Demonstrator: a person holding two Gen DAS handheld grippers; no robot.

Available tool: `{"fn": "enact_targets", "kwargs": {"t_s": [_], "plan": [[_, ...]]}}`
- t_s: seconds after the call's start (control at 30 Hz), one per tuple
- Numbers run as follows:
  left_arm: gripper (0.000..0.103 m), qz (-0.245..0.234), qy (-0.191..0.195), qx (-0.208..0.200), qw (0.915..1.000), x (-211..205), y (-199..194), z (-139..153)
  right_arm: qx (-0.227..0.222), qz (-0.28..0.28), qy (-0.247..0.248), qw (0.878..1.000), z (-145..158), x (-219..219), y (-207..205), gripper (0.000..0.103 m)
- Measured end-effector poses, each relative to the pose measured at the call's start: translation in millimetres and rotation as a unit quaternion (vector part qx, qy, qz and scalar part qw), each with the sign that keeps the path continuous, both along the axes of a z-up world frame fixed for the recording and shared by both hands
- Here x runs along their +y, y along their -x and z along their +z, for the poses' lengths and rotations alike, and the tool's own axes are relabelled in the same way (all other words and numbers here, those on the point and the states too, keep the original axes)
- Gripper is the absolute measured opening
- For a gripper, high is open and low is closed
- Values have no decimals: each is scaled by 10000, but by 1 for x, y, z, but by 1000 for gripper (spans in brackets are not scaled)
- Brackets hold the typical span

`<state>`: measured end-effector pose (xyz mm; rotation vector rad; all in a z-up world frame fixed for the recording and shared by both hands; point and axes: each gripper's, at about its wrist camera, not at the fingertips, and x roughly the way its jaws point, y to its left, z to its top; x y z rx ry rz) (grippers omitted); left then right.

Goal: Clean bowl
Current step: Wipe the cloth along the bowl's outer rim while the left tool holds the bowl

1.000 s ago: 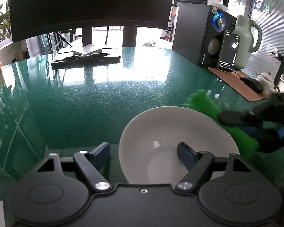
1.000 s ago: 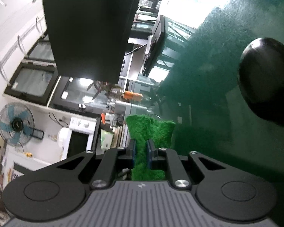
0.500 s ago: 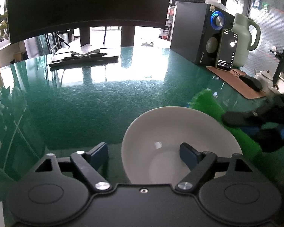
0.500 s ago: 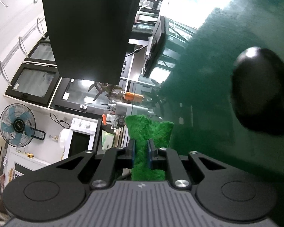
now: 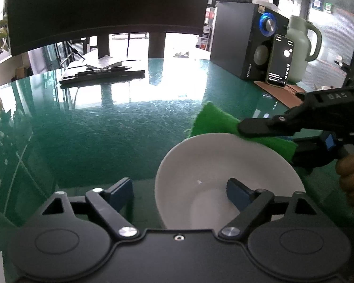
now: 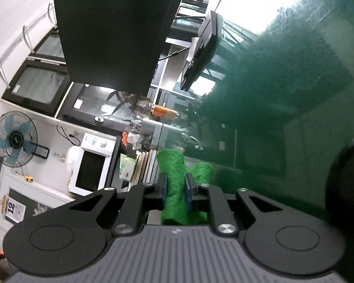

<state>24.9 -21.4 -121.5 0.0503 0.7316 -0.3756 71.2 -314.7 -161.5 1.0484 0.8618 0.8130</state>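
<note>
sitting plain white bowl (image 5: 226,172) | left claw (image 5: 179,189) spread across rim | right claw (image 6: 175,188) pinching green sponge (image 6: 177,188)

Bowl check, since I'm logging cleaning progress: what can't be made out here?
- Bowl near rim: left wrist view, hidden by the left hand-held gripper.
- Sponge touching the far rim: unclear, the right hand-held gripper covers it.
- Bowl: outside the right wrist view.
</note>
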Motion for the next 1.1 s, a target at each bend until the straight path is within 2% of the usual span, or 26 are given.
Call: {"fn": "enact_targets", "kwargs": {"t_s": [0.2,0.57,0.9,1.1], "plan": [[91,-70,3,-13,10000,-1,1,-1,207,211,37,9996,2,-16,11,16],[93,-111,-1,-29,9999,0,2,-1,222,532,48,9983,1,11,-24,18],[96,-193,-19,-13,9998,-2,2,-2,339,380,22,9987,1,-19,9,19],[96,-187,-28,-12,9998,-3,3,-1,321,384,41,9987,1,-12,1,21]]}}
